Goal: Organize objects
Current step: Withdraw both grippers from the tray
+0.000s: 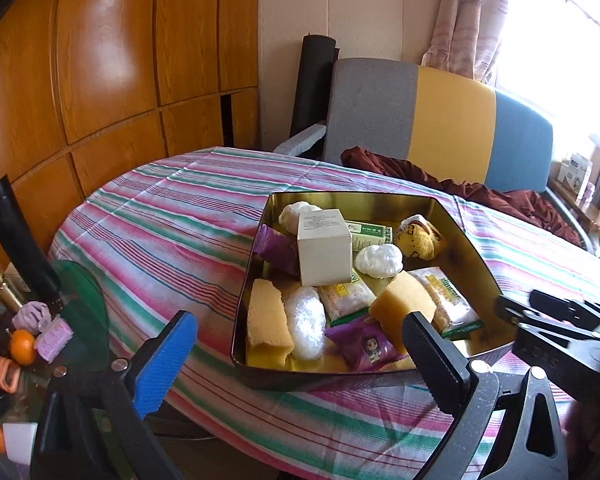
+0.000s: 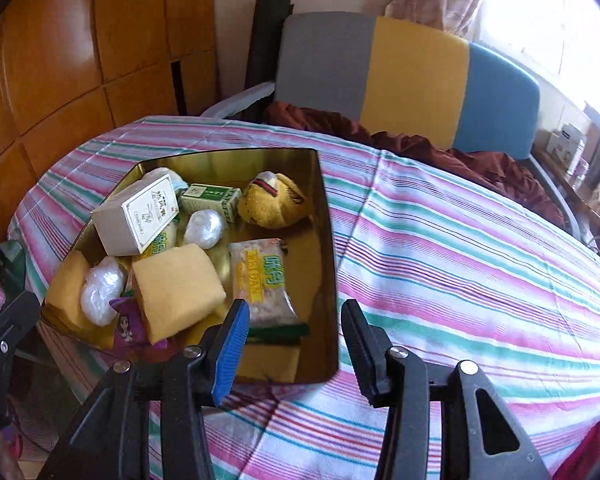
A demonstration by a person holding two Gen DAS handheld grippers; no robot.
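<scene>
You had both grippers empty over the gold tin (image 1: 476, 248) w/ the goods inside, left gripper (image 1: 300, 340) spread wide, right gripper (image 2: 296, 344) partly apart (nothing between), so collecting looked done; next prob. needed a lid or another stray item.

Ahead of me, a table under a pink, green and white striped cloth (image 1: 172, 216). Beyond its far edge stands a chair with a grey, yellow and blue fabric back (image 2: 412, 76); dark red crumpled fabric (image 2: 480, 164) lies on its seat. Glossy orange-brown wooden panelling (image 1: 112, 64) fills the far left. A pale patterned curtain (image 1: 472, 16) hangs far right, beside a bright window (image 1: 560, 60).
</scene>
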